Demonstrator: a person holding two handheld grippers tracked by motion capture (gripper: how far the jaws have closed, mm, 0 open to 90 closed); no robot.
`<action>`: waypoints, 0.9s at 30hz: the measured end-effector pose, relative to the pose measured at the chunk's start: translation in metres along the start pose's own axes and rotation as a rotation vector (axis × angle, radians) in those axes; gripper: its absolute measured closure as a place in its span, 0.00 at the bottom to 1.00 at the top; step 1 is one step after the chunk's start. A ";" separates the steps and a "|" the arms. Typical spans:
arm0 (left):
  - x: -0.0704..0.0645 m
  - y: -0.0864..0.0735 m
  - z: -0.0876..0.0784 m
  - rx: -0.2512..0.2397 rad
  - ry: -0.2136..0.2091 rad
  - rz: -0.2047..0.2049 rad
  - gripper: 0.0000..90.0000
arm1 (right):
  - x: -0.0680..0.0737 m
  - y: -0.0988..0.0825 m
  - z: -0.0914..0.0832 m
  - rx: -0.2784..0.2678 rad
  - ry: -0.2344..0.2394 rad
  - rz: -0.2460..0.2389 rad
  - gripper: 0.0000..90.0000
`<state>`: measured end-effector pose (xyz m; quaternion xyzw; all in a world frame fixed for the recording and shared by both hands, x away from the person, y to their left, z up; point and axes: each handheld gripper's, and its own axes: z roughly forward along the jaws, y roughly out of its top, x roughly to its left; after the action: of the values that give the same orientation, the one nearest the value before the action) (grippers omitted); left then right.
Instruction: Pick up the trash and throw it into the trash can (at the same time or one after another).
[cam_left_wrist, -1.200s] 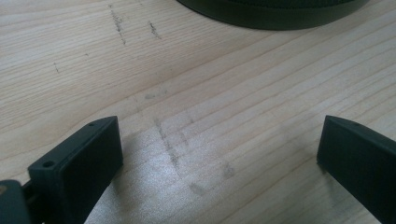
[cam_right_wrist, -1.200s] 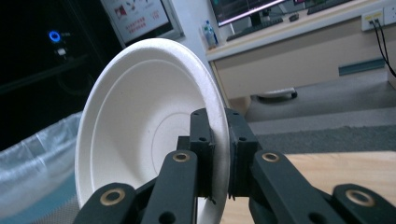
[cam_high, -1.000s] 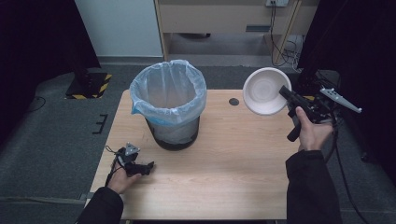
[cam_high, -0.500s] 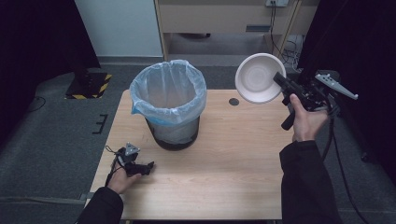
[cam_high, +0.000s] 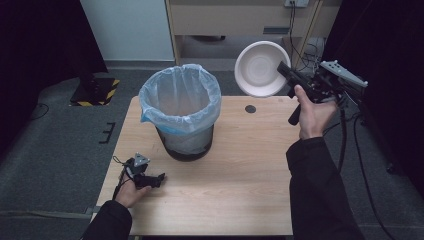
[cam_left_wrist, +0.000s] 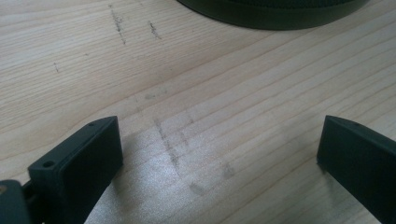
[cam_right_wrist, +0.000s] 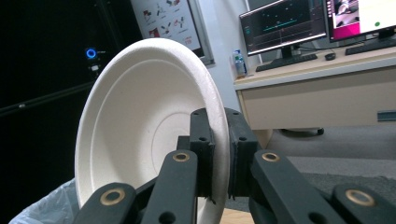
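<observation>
- Bowl (cam_high: 260, 67): a white, round, shallow disposable bowl with a broad rim, held in the air on edge, its hollow facing the high camera, above the far right part of the table and to the right of the bin.
- Right gripper (cam_high: 286, 71) has its jaws clamped on the bowl's rim, one pad on each side of the wall, as the right gripper view shows (cam_right_wrist: 219, 154).
- Left gripper (cam_high: 156, 178) rests low at the near left of the table, jaws spread wide over bare wood (cam_left_wrist: 219, 144).
- Table (cam_high: 240, 170): pale wood with faint grey scuffs and a small dark round disc (cam_high: 250, 108) near its far edge.
- Bin (cam_high: 181, 107): dark, lined with a pale blue bag, standing mid-left on the table.
- Room: grey carpet, dark curtains at both sides, a light wooden desk (cam_right_wrist: 322, 93) with monitors (cam_right_wrist: 282, 23) beyond.
</observation>
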<state>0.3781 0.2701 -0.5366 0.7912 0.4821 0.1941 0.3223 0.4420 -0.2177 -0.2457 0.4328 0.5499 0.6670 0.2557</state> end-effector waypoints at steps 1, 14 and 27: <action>0.000 0.000 0.000 0.000 0.000 0.000 0.00 | 0.003 0.001 0.004 -0.002 0.003 -0.005 0.93; 0.000 0.000 0.000 0.001 0.000 0.000 0.00 | 0.035 0.010 0.034 0.004 0.041 -0.041 0.93; 0.000 0.000 0.000 0.000 0.001 0.000 0.00 | 0.063 0.000 0.068 0.032 0.071 -0.071 0.93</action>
<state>0.3781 0.2701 -0.5366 0.7912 0.4823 0.1944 0.3219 0.4695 -0.1313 -0.2257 0.3931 0.5841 0.6638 0.2524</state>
